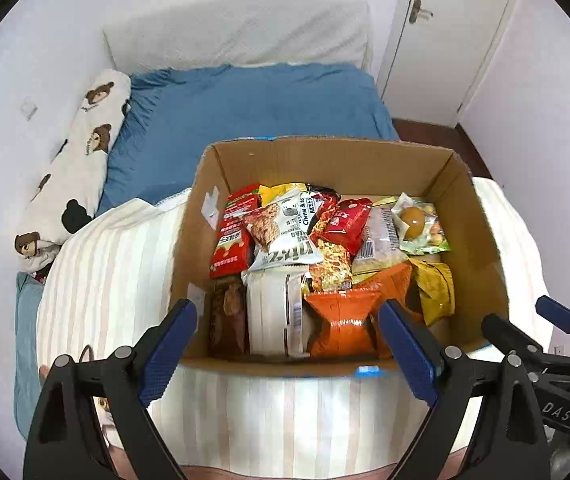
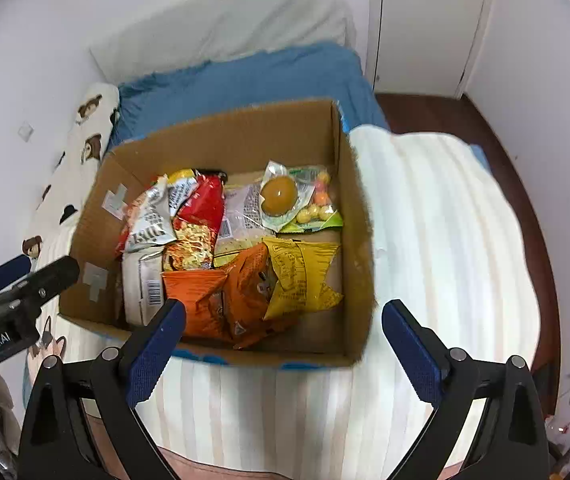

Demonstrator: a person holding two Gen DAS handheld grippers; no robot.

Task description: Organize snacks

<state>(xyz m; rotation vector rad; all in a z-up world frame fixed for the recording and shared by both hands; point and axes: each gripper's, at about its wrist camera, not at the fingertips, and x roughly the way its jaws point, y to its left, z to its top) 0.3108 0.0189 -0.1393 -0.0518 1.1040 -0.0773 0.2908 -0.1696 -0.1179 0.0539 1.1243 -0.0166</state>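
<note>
Snacks are gathered in the cardboard box [image 1: 481,240] on the bed [image 1: 245,104] for containment; left gripper [image 1: 287,340] and right gripper [image 2: 283,338] are held wide, empty, near it.

box [image 1: 481,240] floor hidden under packets, package print illegible

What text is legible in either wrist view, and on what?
"Cheese" on the white snack packet in the cardboard box.
"DAS" on the right gripper body, seen from the left wrist.
"GenRobot.AI" on the left gripper body, seen from the right wrist.
Print on the red packet, yellow packet, barcodes and bear pillow: too small or blurred.
</note>
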